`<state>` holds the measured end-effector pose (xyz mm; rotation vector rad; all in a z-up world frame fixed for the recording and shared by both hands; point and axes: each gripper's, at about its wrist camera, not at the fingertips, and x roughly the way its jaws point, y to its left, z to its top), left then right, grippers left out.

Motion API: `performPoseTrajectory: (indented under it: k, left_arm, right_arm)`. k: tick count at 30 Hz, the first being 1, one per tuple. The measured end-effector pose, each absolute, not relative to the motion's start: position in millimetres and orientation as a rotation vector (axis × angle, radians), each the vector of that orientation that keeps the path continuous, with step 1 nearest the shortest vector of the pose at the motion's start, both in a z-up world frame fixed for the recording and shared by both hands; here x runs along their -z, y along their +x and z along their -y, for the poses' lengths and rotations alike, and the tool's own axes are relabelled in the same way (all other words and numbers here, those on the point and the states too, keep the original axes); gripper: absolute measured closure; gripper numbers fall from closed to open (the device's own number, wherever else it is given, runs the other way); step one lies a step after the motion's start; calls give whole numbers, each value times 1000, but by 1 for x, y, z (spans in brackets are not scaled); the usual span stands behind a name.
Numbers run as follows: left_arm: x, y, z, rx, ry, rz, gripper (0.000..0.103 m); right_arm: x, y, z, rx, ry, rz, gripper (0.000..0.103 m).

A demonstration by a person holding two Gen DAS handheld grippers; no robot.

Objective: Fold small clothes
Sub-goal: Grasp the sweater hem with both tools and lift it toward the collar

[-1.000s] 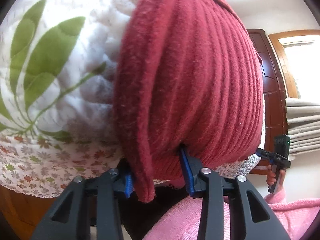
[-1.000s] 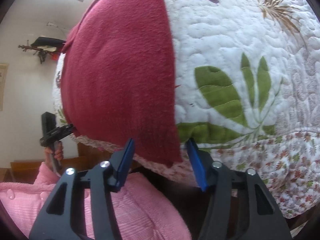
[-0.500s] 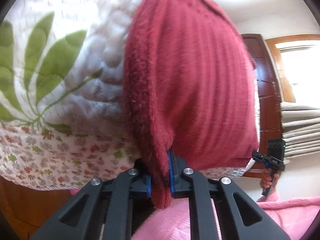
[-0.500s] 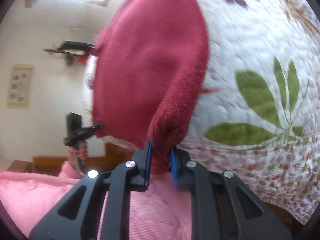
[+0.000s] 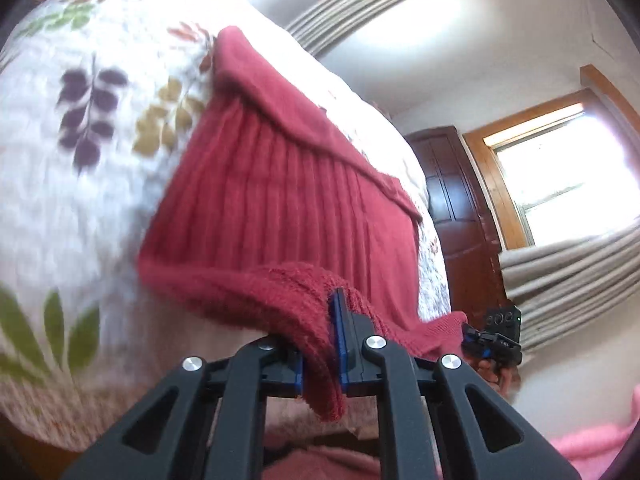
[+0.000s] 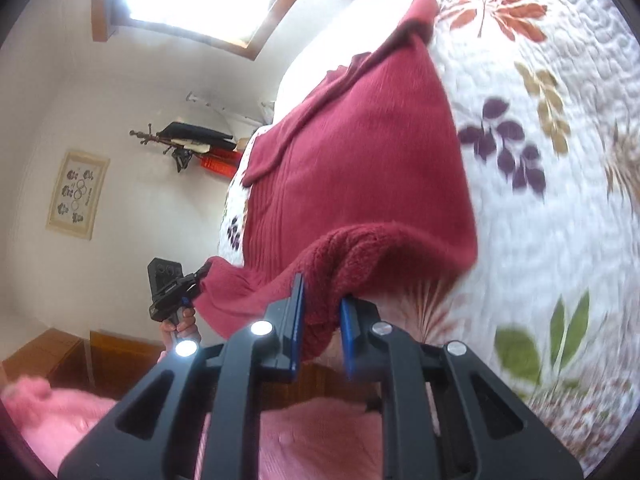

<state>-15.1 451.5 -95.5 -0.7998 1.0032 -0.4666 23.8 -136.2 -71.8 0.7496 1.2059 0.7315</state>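
Observation:
A dark red ribbed knit garment (image 5: 288, 200) lies spread on a white quilted bedspread (image 5: 80, 160) printed with leaves. My left gripper (image 5: 322, 352) is shut on its near hem at one bottom corner, and the pinched cloth bunches up and hangs between the blue pads. In the right wrist view the same garment (image 6: 360, 168) shows, with my right gripper (image 6: 320, 320) shut on the other bottom corner. Each view shows the opposite gripper, the right gripper (image 5: 494, 340) and the left gripper (image 6: 172, 292), holding the far end of the lifted hem.
The bed's edge runs under both grippers, with a flowered border (image 6: 580, 400). A person's pink sleeve (image 6: 60, 412) is at the bottom. Grey curtains (image 5: 568, 280), a dark wooden door (image 5: 460, 208), a coat rack (image 6: 188, 144) and a wall picture (image 6: 76, 196) stand around the room.
Both grippers went from open around the hem to shut on it. They have since lifted the hem corners off the bed, and both cameras now look along the garment.

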Motion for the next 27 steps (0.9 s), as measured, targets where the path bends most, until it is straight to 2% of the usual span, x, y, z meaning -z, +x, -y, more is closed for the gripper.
performPoseTrajectory:
  k: [10,12,14,15,16,18,22,27]
  left_arm:
    - [127,61,-470,359,-839,-1029,91]
    - [141,69,-475,357,-944,-1065,90]
    - [154,67,-487,339,-1074,-1077,86]
    - [155,65,-494,316,-1117,-1069,84]
    - [152,61,-497,302,-1118,-1055,79]
    - [137,55,-504,275,-1054,-1017,71]
    - [100,48,-505,249,-857,-975,59]
    - [80,50,-484,218,-575,-1002,50]
  right_arm:
    - [97,125,133,-659,820,-1270,88]
    - [106,136,132,-636,831,-1308,86]
    - [108,137,139,-581,825,-1328,73]
    - [107,137,145,-563,825,-1328,64]
    - [108,137,154,-568,852,-1319,59]
    - [98,137,165,-552,850,-1283,54]
    - [82,129,183,-522,719,-1243,53]
    - [62,118,175,-524,533,-1213,52]
